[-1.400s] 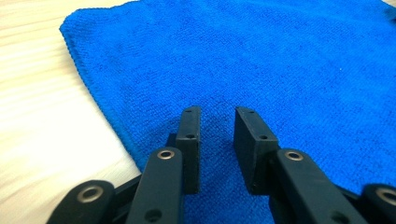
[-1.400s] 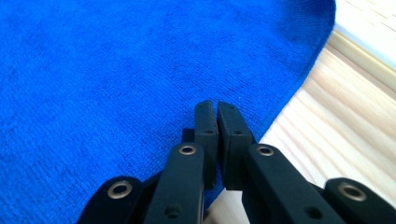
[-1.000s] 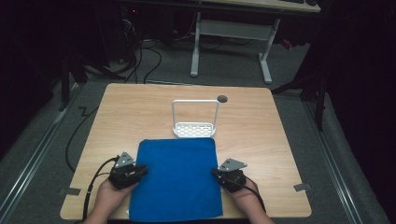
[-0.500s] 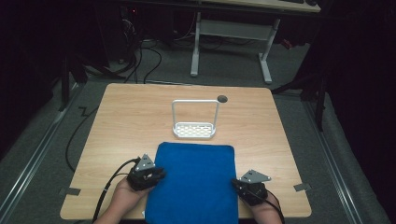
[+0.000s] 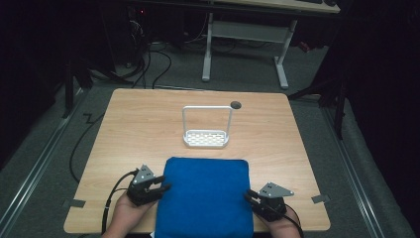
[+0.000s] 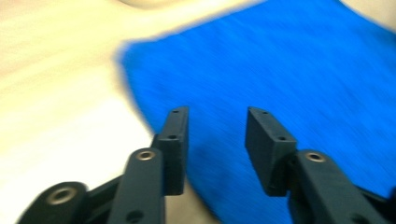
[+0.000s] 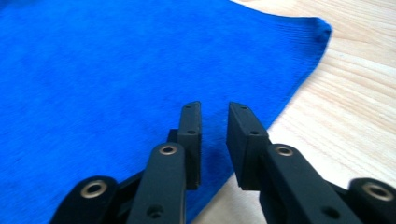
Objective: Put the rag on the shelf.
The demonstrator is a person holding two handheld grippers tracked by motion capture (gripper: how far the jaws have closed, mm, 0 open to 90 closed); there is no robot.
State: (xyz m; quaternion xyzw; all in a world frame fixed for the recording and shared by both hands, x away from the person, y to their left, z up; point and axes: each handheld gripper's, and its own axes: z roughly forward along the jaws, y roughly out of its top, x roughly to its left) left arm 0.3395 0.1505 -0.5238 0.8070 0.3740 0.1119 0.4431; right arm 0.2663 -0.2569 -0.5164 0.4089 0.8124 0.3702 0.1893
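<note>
Since a second ago, you have slid the blue terry-cloth towel (image 5: 205, 196) toward the right along the near edge of the light wooden table (image 5: 138, 129), and both of your hands have travelled with it. The towel has kept its flat, folded-square shape, and the white wire rack with a perforated tray (image 5: 206, 130) has stayed where it was, beyond the towel's far edge and clear of it.

Your left hand (image 5: 126, 213) comes in from the bottom edge, with the left gripper (image 5: 162, 187) pointing level toward the right, at the towel's left side. Its jaws have just been opening and now stand apart; in the left gripper view (image 6: 217, 133) they hang over the towel's left border with no cloth pinched between them.

Your right hand (image 5: 280, 225) lies low at the near right, and the right gripper (image 5: 249, 198) points left at the towel's right edge. Its jaws have just been opening too, to a narrow gap; in the right gripper view (image 7: 214, 135) the towel's edge lies just under and ahead of the tips, not clamped.
</note>
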